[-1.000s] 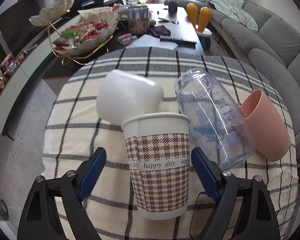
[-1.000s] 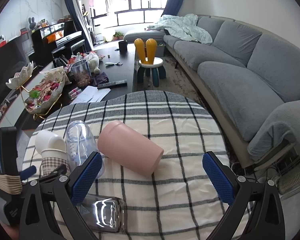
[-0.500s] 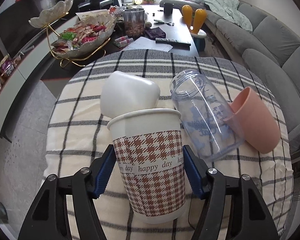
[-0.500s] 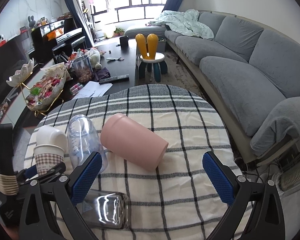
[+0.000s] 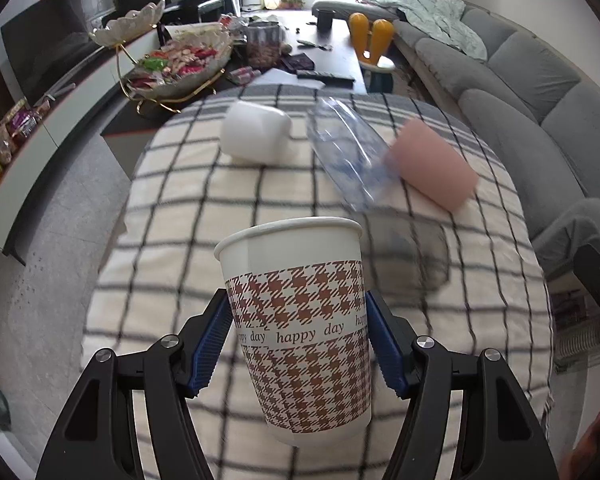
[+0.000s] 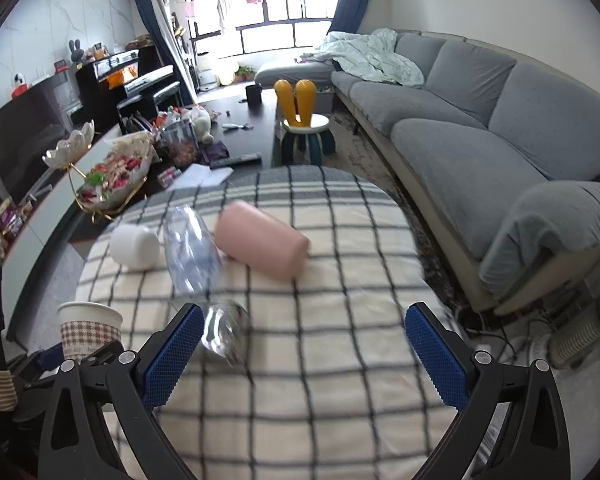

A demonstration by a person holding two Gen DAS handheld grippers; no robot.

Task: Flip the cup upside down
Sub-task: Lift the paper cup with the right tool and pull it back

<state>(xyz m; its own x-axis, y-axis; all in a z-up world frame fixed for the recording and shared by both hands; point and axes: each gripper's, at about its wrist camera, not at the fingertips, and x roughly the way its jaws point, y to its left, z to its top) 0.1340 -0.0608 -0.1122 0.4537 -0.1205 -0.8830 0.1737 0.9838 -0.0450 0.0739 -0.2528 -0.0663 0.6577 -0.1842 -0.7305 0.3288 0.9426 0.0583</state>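
A paper cup point(image 5: 304, 320) with a brown houndstooth band and the words "happy day" stands mouth up between my left gripper's blue pads point(image 5: 210, 344). My left gripper point(image 5: 300, 344) is shut on it and holds it above the checked tablecloth point(image 5: 172, 248). The cup also shows at the lower left of the right wrist view point(image 6: 90, 330). My right gripper point(image 6: 302, 354) is wide open and empty above the cloth.
On the cloth lie a white cup point(image 5: 256, 132), a clear plastic bottle point(image 5: 348, 156), a pink cup point(image 5: 432, 164) and a clear glass point(image 6: 224, 332). A snack bowl on a gold stand point(image 5: 176, 64) and a dark coffee table point(image 5: 324, 60) lie beyond. A grey sofa point(image 6: 480, 120) is at the right.
My left gripper closed on the paper cup and lifted it up and back from the other cups. My right gripper also rose and stayed open.
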